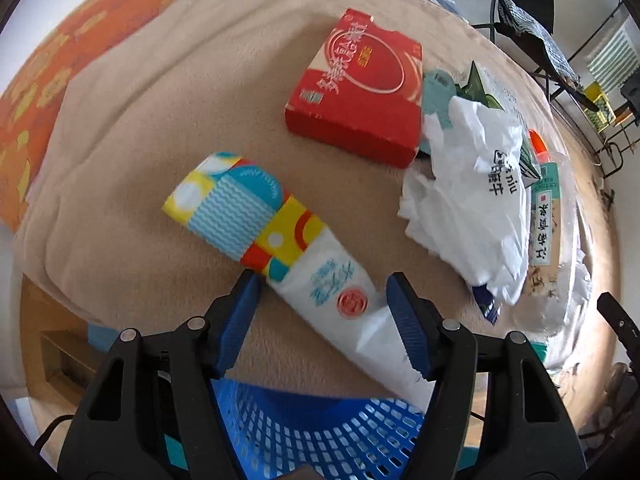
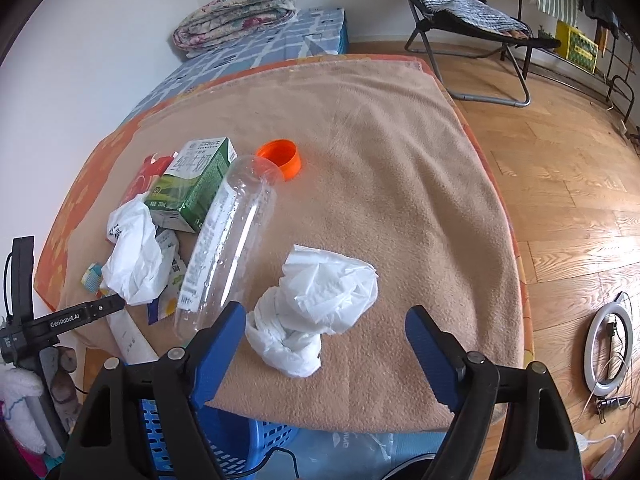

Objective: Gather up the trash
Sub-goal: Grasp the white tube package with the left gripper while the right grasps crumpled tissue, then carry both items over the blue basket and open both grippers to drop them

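Trash lies on a tan blanket (image 2: 380,152). My left gripper (image 1: 320,280) is open, its fingers either side of the white end of a colourful tissue pack (image 1: 272,224), not closed on it. A red box (image 1: 360,88), a crumpled white bag (image 1: 476,184) and a clear bottle (image 1: 548,208) lie beyond. My right gripper (image 2: 324,316) is open, just in front of a crumpled white plastic bag (image 2: 316,304). The clear bottle (image 2: 228,240) with an orange cap (image 2: 282,158), a green milk carton (image 2: 196,180) and another white bag (image 2: 134,252) lie to its left.
A blue plastic basket (image 1: 320,428) sits below the blanket's near edge, also in the right wrist view (image 2: 224,440). A folding chair (image 2: 472,20) and wooden floor (image 2: 560,184) are to the right. A folded quilt (image 2: 236,12) lies at the back.
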Demonstrator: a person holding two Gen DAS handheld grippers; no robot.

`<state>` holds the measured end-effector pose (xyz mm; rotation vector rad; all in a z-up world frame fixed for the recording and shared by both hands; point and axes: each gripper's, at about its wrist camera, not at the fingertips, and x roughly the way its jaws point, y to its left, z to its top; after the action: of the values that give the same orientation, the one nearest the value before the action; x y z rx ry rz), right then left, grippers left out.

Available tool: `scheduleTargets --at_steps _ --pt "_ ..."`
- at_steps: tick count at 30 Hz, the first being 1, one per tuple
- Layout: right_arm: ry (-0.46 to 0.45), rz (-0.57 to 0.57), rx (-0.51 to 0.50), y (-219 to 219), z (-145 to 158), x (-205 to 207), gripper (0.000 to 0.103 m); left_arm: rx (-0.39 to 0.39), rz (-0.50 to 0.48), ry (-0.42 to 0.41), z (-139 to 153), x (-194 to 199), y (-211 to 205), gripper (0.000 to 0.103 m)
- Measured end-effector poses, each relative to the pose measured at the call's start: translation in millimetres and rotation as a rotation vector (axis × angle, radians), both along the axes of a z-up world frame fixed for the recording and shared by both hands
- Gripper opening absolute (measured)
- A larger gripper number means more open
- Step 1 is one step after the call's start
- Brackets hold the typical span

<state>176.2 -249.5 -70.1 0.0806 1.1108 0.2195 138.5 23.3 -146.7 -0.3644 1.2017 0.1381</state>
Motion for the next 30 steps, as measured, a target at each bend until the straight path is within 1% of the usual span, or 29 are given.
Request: scheduleTargets --at_steps 2,6,8,13,16,18,19,20,21,23,27,30 --pt "0.007 -0.001 -0.01 2 -5 4 0.085 0.029 -0.001 -0.007 0 2 -4 0.06" --pt "0.031 -0.009 -0.032 7 -17 12 0.085 0.06 -0.005 -0.021 -2 4 -5 0.056" --pt "0.046 -0.01 -0.04 10 -22 16 0.085 0.072 -0.013 -0.024 -2 4 -4 0.052" --pt "0.068 -0.01 -0.064 14 -35 23 0.083 0.036 -0.014 -0.032 0 7 1 0.048" --pt "0.063 0.007 -0.071 17 -37 26 0.08 0.015 -0.006 -0.038 0 5 7 0.042" --pt "0.061 0.014 -0.06 19 -38 27 0.073 0.005 -0.001 -0.04 1 6 10 0.04" --pt "0.066 0.013 -0.045 19 -38 28 0.071 0.0 0.002 -0.044 1 6 11 0.037" --pt "0.067 0.007 -0.035 18 -38 28 0.067 -0.007 0.006 -0.046 2 4 12 0.035" --pt "0.066 -0.001 -0.027 17 -38 29 0.057 -0.015 0.012 -0.048 2 4 14 0.035" --pt "0.073 0.001 0.003 15 -37 30 0.053 -0.03 0.017 -0.054 3 1 19 0.035" --pt "0.077 0.005 0.045 10 -38 28 0.044 -0.02 0.01 -0.069 7 -5 22 0.034" --pt "0.062 -0.002 0.037 8 -35 26 0.041 -0.027 0.023 -0.086 12 -12 29 0.034"
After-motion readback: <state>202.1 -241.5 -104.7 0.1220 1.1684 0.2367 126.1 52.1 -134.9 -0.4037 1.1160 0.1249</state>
